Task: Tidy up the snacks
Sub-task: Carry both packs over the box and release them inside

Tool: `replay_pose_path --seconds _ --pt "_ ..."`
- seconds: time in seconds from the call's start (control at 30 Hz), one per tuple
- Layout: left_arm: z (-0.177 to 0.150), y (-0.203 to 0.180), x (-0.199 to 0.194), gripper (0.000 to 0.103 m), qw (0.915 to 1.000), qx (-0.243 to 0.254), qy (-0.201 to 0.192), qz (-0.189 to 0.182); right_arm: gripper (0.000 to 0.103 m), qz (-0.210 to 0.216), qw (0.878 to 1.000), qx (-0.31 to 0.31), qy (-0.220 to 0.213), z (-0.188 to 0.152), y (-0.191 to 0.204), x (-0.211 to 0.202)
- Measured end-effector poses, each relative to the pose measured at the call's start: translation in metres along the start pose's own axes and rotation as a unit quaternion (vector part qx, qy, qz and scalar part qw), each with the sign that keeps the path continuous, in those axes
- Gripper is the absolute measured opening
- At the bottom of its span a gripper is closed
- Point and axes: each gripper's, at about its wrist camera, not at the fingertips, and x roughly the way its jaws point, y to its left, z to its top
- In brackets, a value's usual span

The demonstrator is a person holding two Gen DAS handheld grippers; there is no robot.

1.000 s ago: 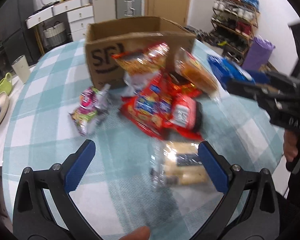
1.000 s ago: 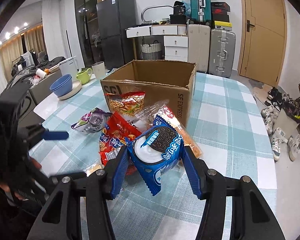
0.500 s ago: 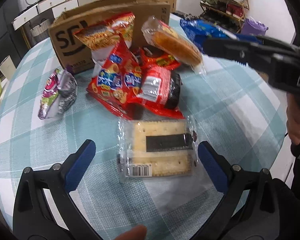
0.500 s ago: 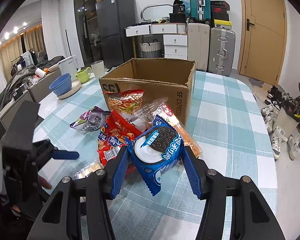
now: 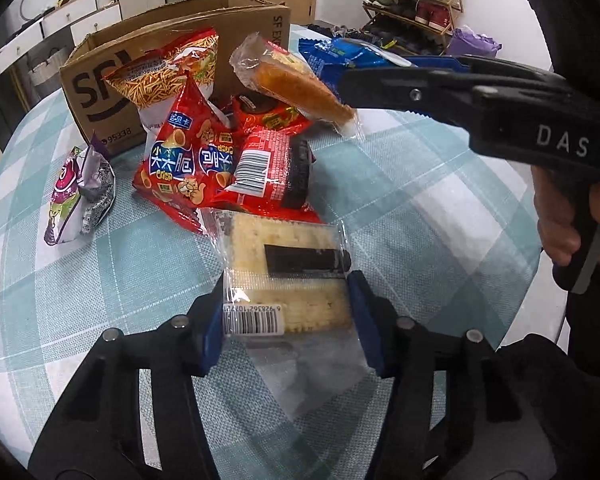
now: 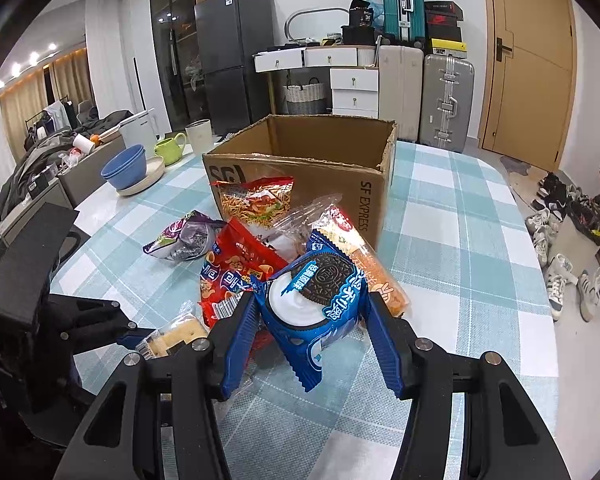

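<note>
Clear plastic is crinkling between the blue pads of the left gripper (image 5: 286, 328), whose jaws have just been closing and are now pressing on both sides of the cracker pack (image 5: 286, 276), which is lying flat on the checked table (image 5: 420, 208). Just ahead of that claw, a red crisp bag (image 5: 188, 160) and a red barcode pack (image 5: 268, 164) are lying in a heap, the cracker pack touching their near edge. Further ahead, a noodle bag (image 5: 168, 76) is leaning against the cardboard box (image 5: 96, 92), and a wrapped cake bar (image 5: 296, 84) is tilting over the heap. To the left of the claw, apart from the heap, a purple bag (image 5: 80, 192) is lying on the table.

To the claw's right, the right gripper (image 6: 312, 320) is pinching a blue cookie pack (image 6: 320, 300) between its ribbed blue pads, holding it above the table, with a hand (image 5: 568, 220) gripping its handle. Beyond that claw the box (image 6: 312, 160) is standing open, and off to its left a blue bowl (image 6: 126, 166) and a green cup (image 6: 170, 146) are sitting on the table.
</note>
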Motion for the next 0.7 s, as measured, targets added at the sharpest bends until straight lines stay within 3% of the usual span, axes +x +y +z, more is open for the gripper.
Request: replay_pose_path --seconds 0.43,0.7 --pt "0.008 0.011 -0.038 0.052 0.9981 -0.02 -0.051 -0.027 0.055 -0.004 1.0 0.005 -0.019 0.002 -0.004 -0.008" --pt "0.013 0.031 -0.072 0.052 0.9936 -0.049 -0.101 -0.017 0.055 0.001 0.999 0.004 -0.032 0.005 0.0 -0.013"
